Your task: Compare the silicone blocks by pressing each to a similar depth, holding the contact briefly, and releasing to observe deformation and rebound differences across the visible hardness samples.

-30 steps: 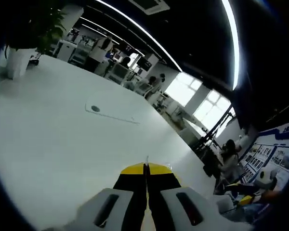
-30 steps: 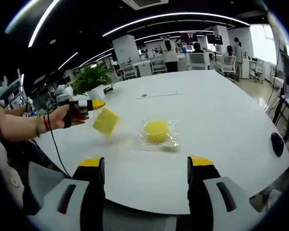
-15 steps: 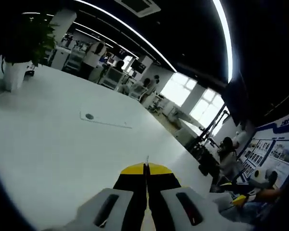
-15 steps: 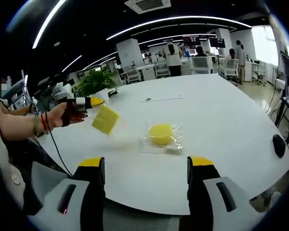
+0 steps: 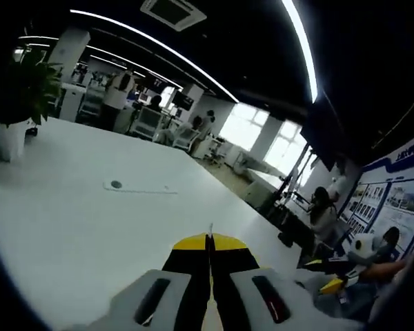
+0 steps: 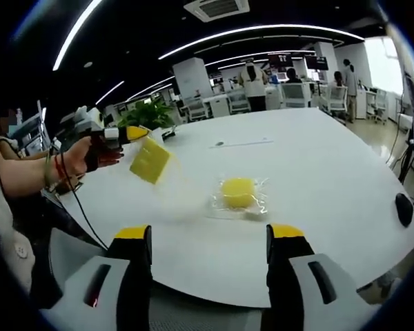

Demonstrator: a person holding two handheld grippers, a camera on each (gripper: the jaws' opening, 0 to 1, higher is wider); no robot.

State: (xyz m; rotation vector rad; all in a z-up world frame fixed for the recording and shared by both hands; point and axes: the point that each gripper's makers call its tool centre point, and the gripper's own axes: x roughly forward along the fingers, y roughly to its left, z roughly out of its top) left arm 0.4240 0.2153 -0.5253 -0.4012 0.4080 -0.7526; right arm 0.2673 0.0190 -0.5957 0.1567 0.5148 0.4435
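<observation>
In the right gripper view, the right tool [image 6: 208,238] stands at the bottom of the frame with its 2 yellow-tipped jaws spread wide apart and nothing between them. Beyond them, right of centre, a round yellow block [image 6: 238,192] lies on the white table [image 6: 317,172], wrapped in a clear plastic bag [image 6: 257,207]. At the left of the frame a hand [image 6: 96,155] holds the left tool [image 6: 136,132], which pinches the upper edge of a flat square yellow block [image 6: 150,161] hanging tilted in the air above the table, well apart from the round one. A potted plant [image 6: 148,114] stands on the table just behind it, and a dark oval thing [image 6: 403,209] lies at the table's far right edge.

In the left gripper view, the left tool [image 5: 208,241] rises from the bottom centre with its jaws pressed together; the block it holds is hidden from this camera. The white table [image 5: 69,227] spreads across the left half, with a plant in a white pot [image 5: 10,134] at the far left edge.
</observation>
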